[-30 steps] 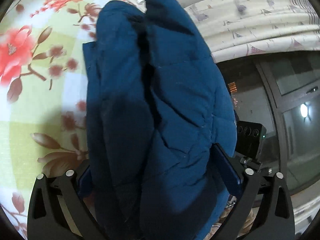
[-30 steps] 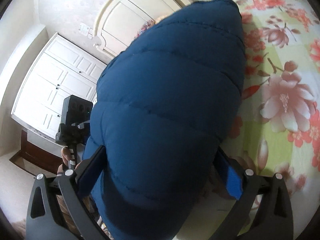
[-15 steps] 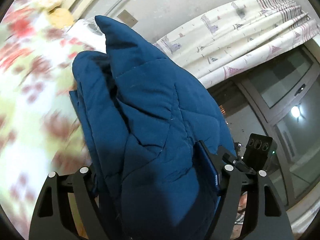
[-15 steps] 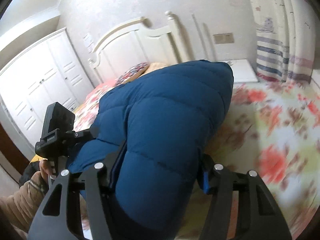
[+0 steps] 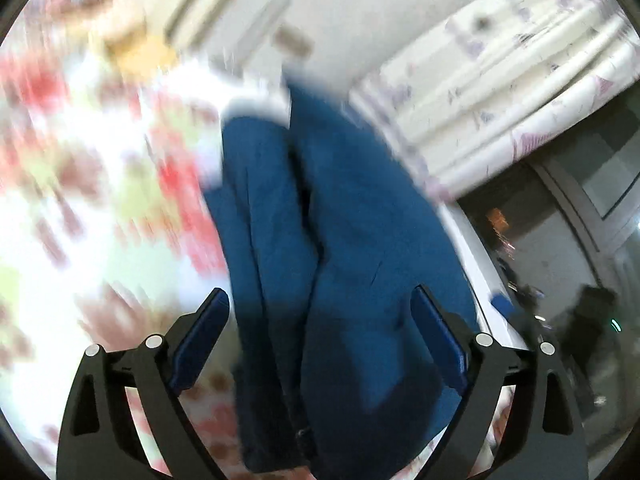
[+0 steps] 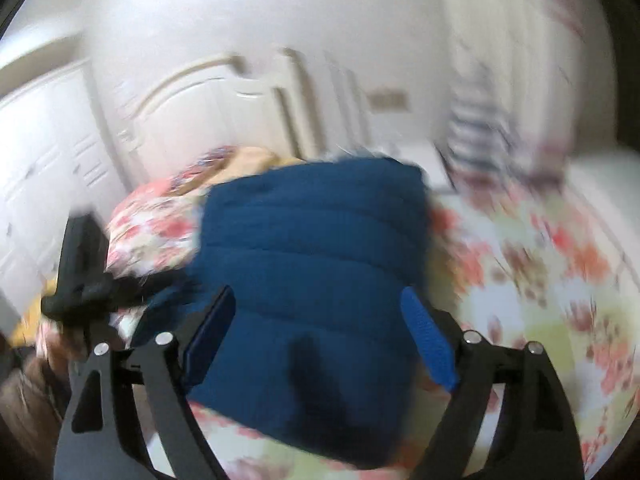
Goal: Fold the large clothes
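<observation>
A padded, quilted dark-blue jacket [image 6: 312, 264] lies on a floral-printed bedsheet [image 6: 532, 280] before a cream headboard [image 6: 208, 120] and striped curtains [image 5: 500, 92]. Both the left gripper [image 5: 320, 332] and the right gripper [image 6: 316, 332] have just been opening. Their jaws stand wide around the jacket; blur hides whether the pads press.

A floral bedsheet [image 6: 560, 280] is spread over the bed. A white headboard [image 6: 208, 120] and wardrobe [image 6: 40, 152] are seen far left; a patterned curtain [image 5: 500, 92] is hung at right.

Quilted matt blue cloth jacket [image 6: 312, 248] on floral cotton-looking bedsheet [image 6: 540, 280]; gripper [image 6: 320, 336] w/ matt black plastic.
</observation>
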{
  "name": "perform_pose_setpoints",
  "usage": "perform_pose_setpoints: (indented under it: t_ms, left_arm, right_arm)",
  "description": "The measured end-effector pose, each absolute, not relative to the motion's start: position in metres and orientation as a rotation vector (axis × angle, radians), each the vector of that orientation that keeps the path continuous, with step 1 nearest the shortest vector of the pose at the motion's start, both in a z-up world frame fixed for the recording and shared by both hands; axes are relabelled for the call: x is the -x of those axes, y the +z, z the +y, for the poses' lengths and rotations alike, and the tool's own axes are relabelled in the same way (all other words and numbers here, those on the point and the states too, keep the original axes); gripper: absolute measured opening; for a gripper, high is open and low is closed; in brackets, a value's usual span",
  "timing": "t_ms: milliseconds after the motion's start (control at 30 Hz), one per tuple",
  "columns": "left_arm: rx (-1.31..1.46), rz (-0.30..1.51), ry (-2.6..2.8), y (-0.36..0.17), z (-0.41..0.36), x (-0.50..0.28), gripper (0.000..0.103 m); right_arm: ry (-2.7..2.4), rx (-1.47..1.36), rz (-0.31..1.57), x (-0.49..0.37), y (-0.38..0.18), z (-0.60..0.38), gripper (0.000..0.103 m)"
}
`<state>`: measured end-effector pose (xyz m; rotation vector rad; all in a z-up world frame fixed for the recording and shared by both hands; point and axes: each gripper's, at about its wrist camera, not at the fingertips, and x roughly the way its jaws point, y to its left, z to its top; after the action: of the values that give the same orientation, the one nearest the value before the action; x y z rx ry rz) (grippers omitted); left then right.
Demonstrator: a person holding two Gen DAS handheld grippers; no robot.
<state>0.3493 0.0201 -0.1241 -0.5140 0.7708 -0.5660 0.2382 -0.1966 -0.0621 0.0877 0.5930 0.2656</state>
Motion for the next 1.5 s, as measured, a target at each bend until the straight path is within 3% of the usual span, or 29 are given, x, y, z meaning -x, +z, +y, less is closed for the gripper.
perform_pose_setpoints:
  t_ms: [133,233,333,467,500,833,967,1233,1500]
  left_arm:
    - [0.418,0.580,-0.431,-0.056,0.021,-0.360,0.093]
    - [0.254,0.668,-0.400,-0.034,-0.022,-0.399,0.093]
    - [0.014,0.787,-0.404,-0.045,-0.078,-0.445,0.093]
    - [-0.091,0.870,-0.379,-0.081,-0.109,-0.485,0.094]
    - [-0.089,0.880,-0.376,-0.094,-0.106,-0.489,0.098]
    - [0.188,0.942,-0.420,-0.134,-0.064,-0.504,0.099]
    - [0.186,0.912,-0.314,-0.119,-0.053,-0.475,0.099]
    - [0.035,0.598,-0.265,-0.054,-0.023,-0.315,0.099]
    - [-0.023,0.328,-0.086,-0.005,-0.008,-0.159,0.099]
  right_arm:
    - [0.292,0.198,0.589,-0.237,-0.067,-0.109,0.075]
    - [0.299,0.383,0.593,-0.235,-0.095,-0.057,0.074]
    - [0.261,0.546,0.578,-0.227,-0.121,-0.015,0.072]
    - [0.243,0.611,0.591,-0.231,-0.144,-0.005,0.073]
    - [0.251,0.592,0.601,-0.233,-0.142,-0.006,0.073]
    - [0.282,0.577,0.608,-0.247,-0.143,-0.005,0.076]
    - [0.368,0.528,0.653,-0.237,-0.127,-0.021,0.078]
    - [0.410,0.135,0.578,-0.165,-0.065,-0.134,0.082]
    - [0.028,-0.056,0.505,-0.123,-0.011,-0.222,0.101]
